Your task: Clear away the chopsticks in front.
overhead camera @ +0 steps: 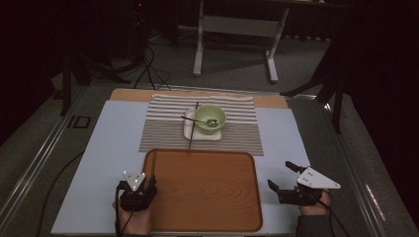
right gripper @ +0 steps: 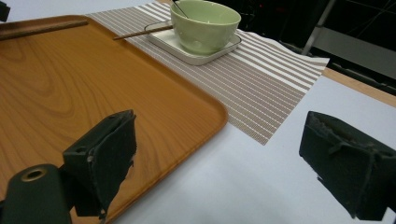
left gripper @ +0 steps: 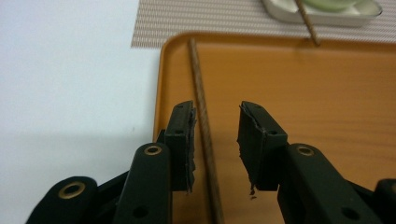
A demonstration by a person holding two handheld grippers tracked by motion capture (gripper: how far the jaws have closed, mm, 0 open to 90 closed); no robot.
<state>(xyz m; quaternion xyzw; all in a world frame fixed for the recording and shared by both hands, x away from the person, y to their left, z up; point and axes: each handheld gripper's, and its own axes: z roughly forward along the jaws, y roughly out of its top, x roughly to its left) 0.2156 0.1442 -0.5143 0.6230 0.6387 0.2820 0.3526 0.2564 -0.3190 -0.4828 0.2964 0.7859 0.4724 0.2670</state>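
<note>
So the left gripper (left gripper: 215,135) sat at the tray's (overhead camera: 207,217) near left corner, jaws parted around a chopstick (left gripper: 201,102) lying along the tray's left edge. The stick ran close by the left jaw, but I couldn't tell if it touched; the other jaw stood clear of it. The right gripper (right gripper: 224,163) hung off the tray's right side over the worktop (overhead camera: 108,148), jaws wide apart and holding nothing. Beyond the tray's far edge, a second chopstick (overhead camera: 192,126) leaned across a plate (overhead camera: 190,132) carrying a green bowl (overhead camera: 210,118), on a striped mat (overhead camera: 163,133).
</note>
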